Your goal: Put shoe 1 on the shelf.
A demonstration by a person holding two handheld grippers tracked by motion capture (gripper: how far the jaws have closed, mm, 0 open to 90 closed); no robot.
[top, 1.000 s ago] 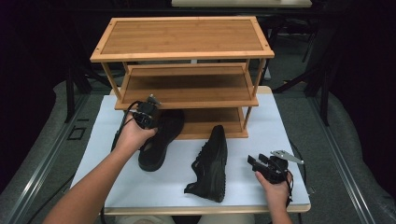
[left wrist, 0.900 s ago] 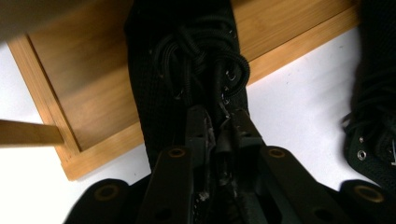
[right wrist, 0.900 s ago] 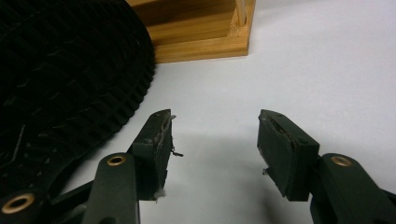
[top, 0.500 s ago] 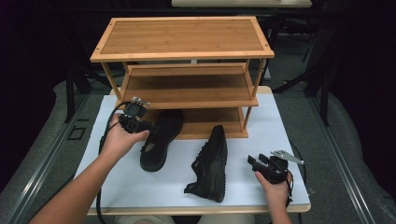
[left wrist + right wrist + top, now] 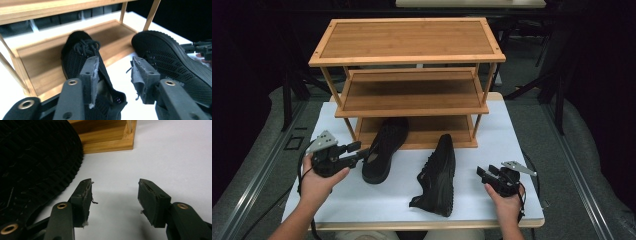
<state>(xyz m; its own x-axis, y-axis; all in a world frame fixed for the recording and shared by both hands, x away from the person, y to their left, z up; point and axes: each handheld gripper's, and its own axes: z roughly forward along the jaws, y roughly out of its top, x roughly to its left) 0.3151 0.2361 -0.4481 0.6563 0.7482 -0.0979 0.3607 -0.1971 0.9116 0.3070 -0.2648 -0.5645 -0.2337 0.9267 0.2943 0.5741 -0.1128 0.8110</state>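
Jaws of the left gripper [image 5: 362,152] have just been opening and stand wide, empty, at the heel of the left shoe [image 5: 383,148]; right gripper [image 5: 482,173] gapes empty beside the tipped right shoe [image 5: 438,172]; left shoe's toe rests on the rack [image 5: 412,55] bottom shelf.

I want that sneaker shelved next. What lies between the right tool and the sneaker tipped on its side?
Nothing visible: only bare white table separates the open right tool from the tipped sneaker, whose sole faces it.
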